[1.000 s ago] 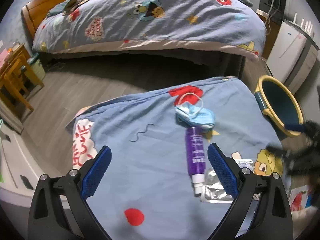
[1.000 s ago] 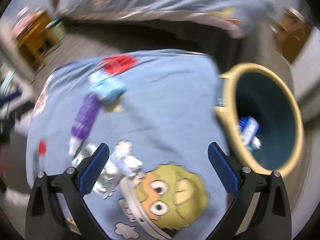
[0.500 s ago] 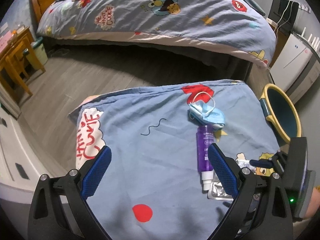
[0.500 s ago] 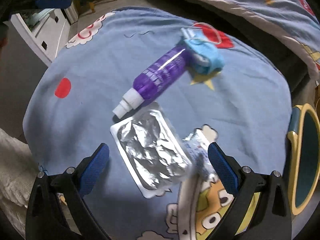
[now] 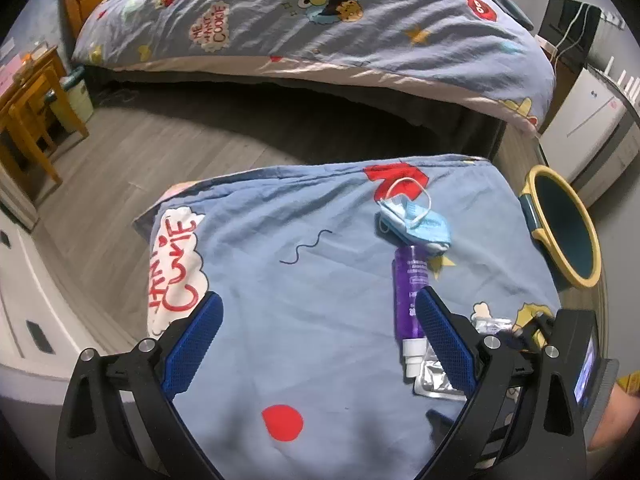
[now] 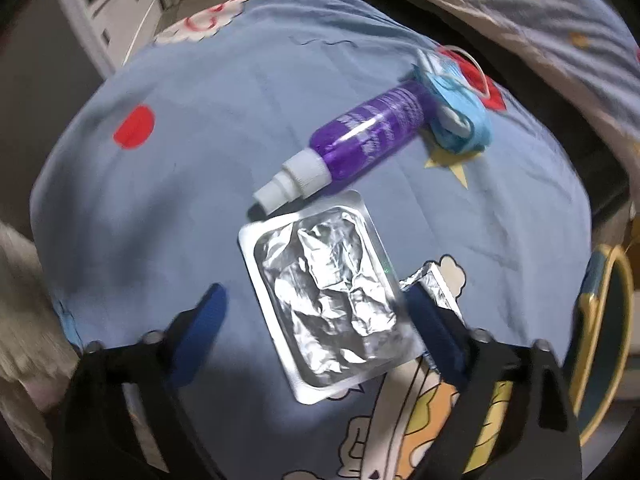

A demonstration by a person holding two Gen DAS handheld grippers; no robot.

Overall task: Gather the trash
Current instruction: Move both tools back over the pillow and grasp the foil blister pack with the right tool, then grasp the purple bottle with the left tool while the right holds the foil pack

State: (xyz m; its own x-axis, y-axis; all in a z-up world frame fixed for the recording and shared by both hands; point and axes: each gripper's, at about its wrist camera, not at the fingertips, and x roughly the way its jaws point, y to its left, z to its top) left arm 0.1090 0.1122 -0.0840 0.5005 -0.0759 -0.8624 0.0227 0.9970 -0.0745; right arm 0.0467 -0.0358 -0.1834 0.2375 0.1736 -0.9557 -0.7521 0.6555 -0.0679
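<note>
A silver foil blister pack (image 6: 332, 292) lies on the blue cartoon cloth (image 6: 200, 200), with a small crumpled foil wrapper (image 6: 434, 282) at its right edge. A purple bottle (image 6: 360, 136) with a white cap lies above it, touching a blue face mask (image 6: 460, 116). My right gripper (image 6: 316, 316) is open, its jaws straddling the blister pack's lower half just above it. My left gripper (image 5: 316, 336) is open and empty over the cloth; the bottle (image 5: 408, 292), the mask (image 5: 416, 224) and the blister pack (image 5: 432, 376) lie by its right finger.
A yellow-rimmed teal trash bin (image 5: 564, 224) stands off the cloth's right side, also in the right wrist view (image 6: 608, 344). A bed with a matching quilt (image 5: 320, 20) lies beyond. Wooden furniture (image 5: 28, 92) stands left, white cabinets (image 5: 584, 112) right.
My right gripper swung from the trash bin back over the cloth and came down over the foil blister pack. My left gripper drew back and rose slightly.
</note>
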